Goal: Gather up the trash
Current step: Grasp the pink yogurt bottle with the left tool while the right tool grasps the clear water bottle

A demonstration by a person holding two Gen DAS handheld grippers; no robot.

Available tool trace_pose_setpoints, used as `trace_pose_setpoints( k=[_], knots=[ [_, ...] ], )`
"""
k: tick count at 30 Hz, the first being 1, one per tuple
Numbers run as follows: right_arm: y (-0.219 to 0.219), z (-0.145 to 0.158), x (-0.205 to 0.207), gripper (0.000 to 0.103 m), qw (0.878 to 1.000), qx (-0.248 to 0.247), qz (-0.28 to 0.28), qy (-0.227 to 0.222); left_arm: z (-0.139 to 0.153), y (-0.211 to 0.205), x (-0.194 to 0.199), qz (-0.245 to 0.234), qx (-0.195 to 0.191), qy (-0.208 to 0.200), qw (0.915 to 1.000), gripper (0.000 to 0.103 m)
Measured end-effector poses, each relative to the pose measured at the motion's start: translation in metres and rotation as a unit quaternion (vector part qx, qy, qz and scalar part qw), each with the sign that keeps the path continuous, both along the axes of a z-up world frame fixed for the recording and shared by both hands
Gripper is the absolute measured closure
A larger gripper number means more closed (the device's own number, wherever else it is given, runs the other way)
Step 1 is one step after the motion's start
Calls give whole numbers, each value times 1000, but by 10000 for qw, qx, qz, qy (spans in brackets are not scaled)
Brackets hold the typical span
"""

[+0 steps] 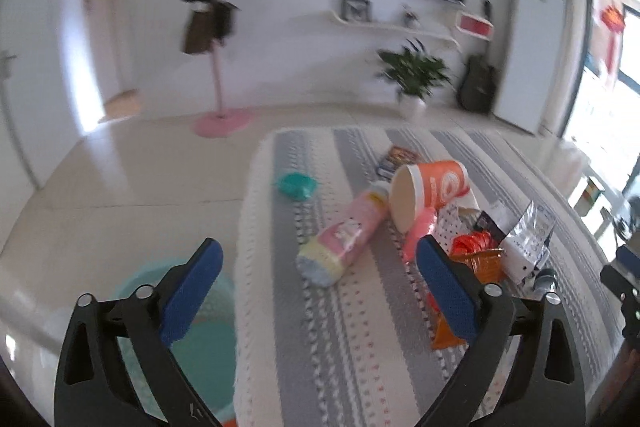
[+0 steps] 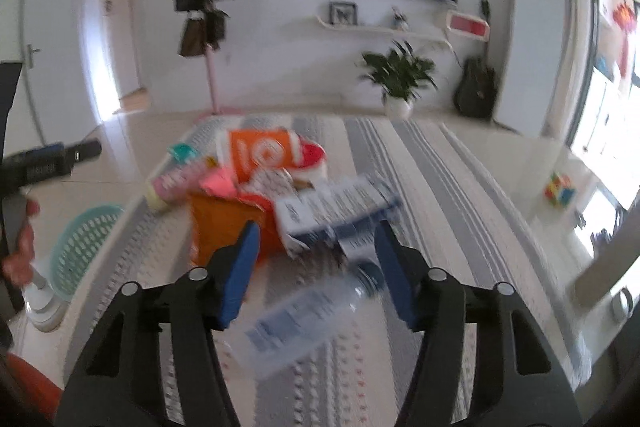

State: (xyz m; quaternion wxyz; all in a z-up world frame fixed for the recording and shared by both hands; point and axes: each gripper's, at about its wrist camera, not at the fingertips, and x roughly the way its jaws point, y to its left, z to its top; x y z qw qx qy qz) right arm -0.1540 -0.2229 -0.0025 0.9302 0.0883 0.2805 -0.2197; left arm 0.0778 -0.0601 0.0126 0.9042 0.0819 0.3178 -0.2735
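On the floor at the far left stands a teal basket (image 2: 82,247), beside the striped surface (image 1: 360,339). The left tool (image 1: 316,291) is spread wide with nothing between its pads, above the near left edge of the surface. In front of it lies a pink bottle (image 1: 344,239); it looks light and stiff, and I judge the middle of its body is the best place to hold.

Further right is a pile: an orange cup (image 1: 430,191) on its side, an orange wrapper (image 2: 224,227) and a white packet (image 2: 336,215), all thin and soft, easy to crush.

The right tool (image 2: 316,275) is half spread around a clear plastic bottle (image 2: 308,319), which lies on the near part of the surface; the pads do not press it. This bottle seems empty, light and slippery, so it may roll.
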Motion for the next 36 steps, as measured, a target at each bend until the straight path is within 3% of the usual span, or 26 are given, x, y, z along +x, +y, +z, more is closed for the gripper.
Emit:
trace_pose_setpoints(
  k=[7, 12, 16, 20, 21, 26, 31, 36],
  knots=[
    [-15, -22, -1, 47, 9990, 336, -211, 200, -49, -56, 59, -607, 771, 459, 9941, 15],
    [-9, -48, 2, 47, 9955, 766, -159, 539, -84, -85, 95, -631, 1025, 876, 9888, 25],
    [-11, -63, 9, 39, 9921, 971, -132, 778, -96, -106, 103, -812, 1352, 872, 9836, 28],
    [-20, -73, 15, 38, 9878, 1290, -215, 846, -102, -120, 102, -951, 1659, 964, 9768, 40],
    [-22, -75, 17, 38, 9865, 1369, -206, 870, -104, -123, 102, -998, 1672, 1074, 9750, 46],
    [-29, -81, 25, 38, 9804, 1739, -184, 904, -104, -123, 87, -972, 1713, 1028, 9750, 52],
    [-35, -84, 35, 37, 9729, 2082, -277, 969, -103, -106, 75, -781, 1291, 1373, 9790, 53],
    [-32, -83, 51, 36, 9719, 1989, -441, 1183, -95, -74, 54, -508, 939, 1589, 9815, 54]
  ],
)
